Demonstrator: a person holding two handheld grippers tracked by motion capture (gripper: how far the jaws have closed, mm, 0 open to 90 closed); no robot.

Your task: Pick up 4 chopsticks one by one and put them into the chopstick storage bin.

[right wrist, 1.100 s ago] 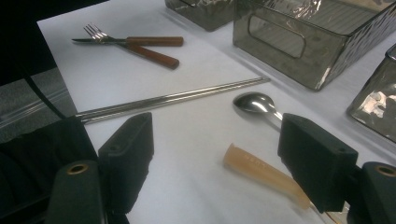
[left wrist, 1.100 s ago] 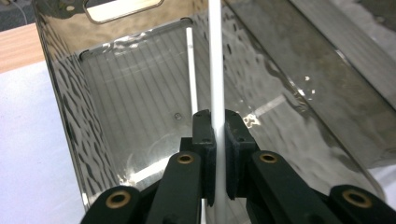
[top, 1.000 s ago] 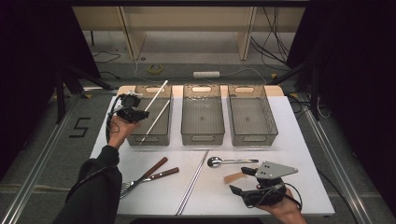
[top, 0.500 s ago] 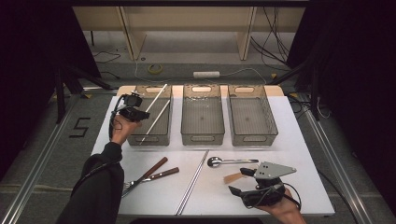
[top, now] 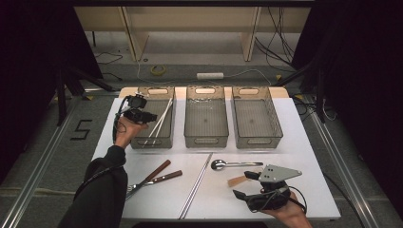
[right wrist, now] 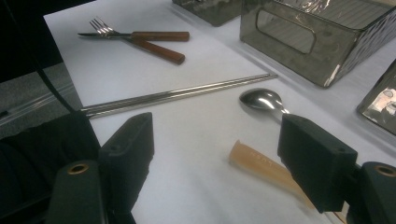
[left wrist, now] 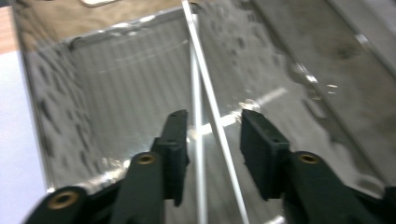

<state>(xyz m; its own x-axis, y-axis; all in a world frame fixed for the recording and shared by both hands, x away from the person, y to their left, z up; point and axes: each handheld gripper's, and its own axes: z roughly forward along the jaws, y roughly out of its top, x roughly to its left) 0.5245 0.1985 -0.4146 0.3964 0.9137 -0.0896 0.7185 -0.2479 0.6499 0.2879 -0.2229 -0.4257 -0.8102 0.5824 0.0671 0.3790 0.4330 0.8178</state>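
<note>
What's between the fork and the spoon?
The long metal chopsticks, lying diagonally between the fork and the spoon; clear in the high view.

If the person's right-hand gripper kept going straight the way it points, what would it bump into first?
Probably the tan handle piece lying between the open jaws of the right gripper, then the spoon beyond it. Depth is hard to judge.

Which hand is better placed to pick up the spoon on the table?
Right. The right tongs sit open on the table just in front of the spoon, whereas the left tongs are over the far left bin, open around white chopsticks.
</note>
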